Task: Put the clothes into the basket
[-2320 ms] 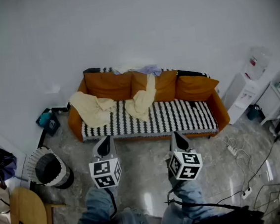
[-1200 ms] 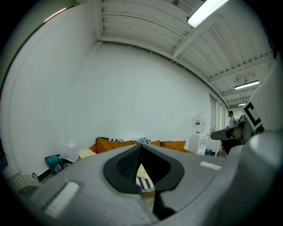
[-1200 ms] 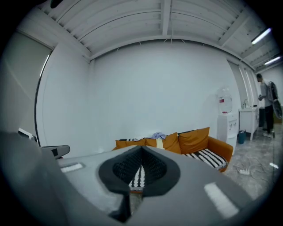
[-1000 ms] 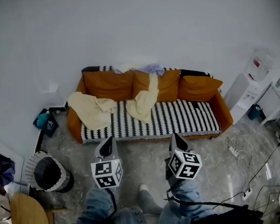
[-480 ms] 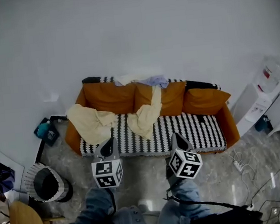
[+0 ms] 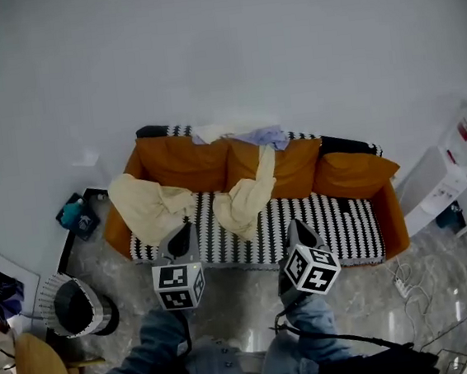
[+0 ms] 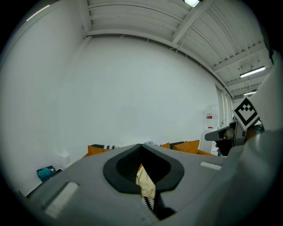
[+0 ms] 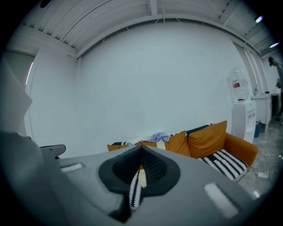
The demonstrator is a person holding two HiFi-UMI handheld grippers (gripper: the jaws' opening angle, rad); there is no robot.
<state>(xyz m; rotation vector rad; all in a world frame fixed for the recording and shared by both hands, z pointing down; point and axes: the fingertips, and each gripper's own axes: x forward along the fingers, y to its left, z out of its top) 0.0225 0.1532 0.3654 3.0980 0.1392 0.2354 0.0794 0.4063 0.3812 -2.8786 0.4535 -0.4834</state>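
Clothes [image 6: 247, 197] drape the sofa [image 6: 324, 222], beyond both jaws.

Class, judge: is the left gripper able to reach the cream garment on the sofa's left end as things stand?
Probably not yet: the left gripper, jaws shut, hangs short of the cream garment; nothing blocks the way.

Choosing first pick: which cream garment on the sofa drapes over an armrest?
The left cream garment, spread over the sofa's left armrest and seat; the other cream garment hangs from the middle backrest.
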